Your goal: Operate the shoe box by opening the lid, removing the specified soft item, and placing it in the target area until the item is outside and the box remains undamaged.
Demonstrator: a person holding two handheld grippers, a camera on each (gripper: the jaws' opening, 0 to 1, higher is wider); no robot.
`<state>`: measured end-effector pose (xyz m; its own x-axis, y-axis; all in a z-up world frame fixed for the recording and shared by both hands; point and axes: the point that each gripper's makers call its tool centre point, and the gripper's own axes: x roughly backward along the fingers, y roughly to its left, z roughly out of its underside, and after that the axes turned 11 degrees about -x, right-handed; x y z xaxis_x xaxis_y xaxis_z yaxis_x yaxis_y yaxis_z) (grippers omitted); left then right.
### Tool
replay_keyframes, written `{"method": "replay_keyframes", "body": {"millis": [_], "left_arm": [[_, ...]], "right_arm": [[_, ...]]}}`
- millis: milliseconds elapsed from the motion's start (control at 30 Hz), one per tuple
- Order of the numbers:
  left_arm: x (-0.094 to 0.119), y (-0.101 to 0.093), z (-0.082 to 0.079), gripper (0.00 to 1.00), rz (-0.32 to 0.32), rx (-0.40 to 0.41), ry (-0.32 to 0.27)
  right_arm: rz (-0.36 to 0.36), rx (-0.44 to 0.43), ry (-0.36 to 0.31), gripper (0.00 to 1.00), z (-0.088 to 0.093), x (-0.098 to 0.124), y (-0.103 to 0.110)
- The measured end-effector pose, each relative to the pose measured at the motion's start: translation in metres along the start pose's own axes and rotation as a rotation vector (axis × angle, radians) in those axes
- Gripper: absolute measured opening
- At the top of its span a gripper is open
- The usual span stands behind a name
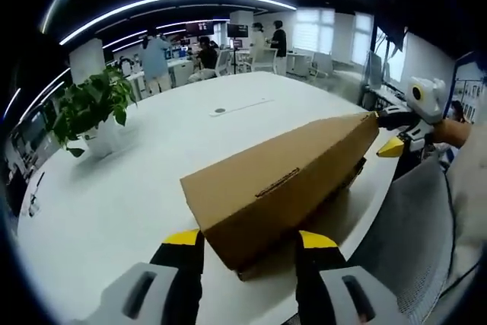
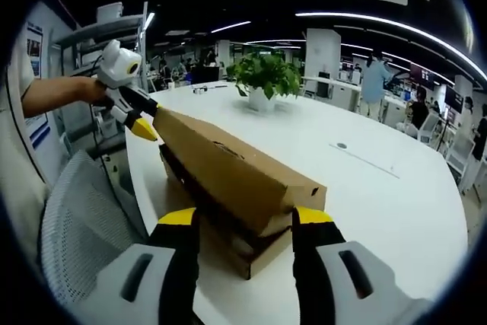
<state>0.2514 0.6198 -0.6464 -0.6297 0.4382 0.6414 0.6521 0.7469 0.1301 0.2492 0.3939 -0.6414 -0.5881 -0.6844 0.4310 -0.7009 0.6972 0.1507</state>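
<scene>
Both grippers, left point(image 1: 249, 247) and right point(image 2: 243, 222), stand wide at opposite ends of the box point(image 1: 281, 180), apparently lifting its lid point(image 2: 236, 169) evenly.

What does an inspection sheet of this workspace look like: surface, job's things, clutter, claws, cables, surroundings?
Surface: white table, a small round fitting in it.
Job's things: cardboard shoe box at the table's near edge, lid tilted up; contents hidden.
Clutter: potted plant.
Claws: left claw and right claw each open astride one end of the lid.
Cables: nothing seen.
Surroundings: mesh chair beside the table; open office with people and ceiling strip lights.
</scene>
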Motion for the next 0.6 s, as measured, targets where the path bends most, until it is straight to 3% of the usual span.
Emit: {"method": "replay_keyframes", "body": {"millis": [600], "left_arm": [[0.005, 0.024, -0.037, 0.47, -0.051, -0.028, -0.093]], "right_arm": [[0.015, 0.037, -0.072, 0.50, -0.035, -0.004, -0.011]]}}
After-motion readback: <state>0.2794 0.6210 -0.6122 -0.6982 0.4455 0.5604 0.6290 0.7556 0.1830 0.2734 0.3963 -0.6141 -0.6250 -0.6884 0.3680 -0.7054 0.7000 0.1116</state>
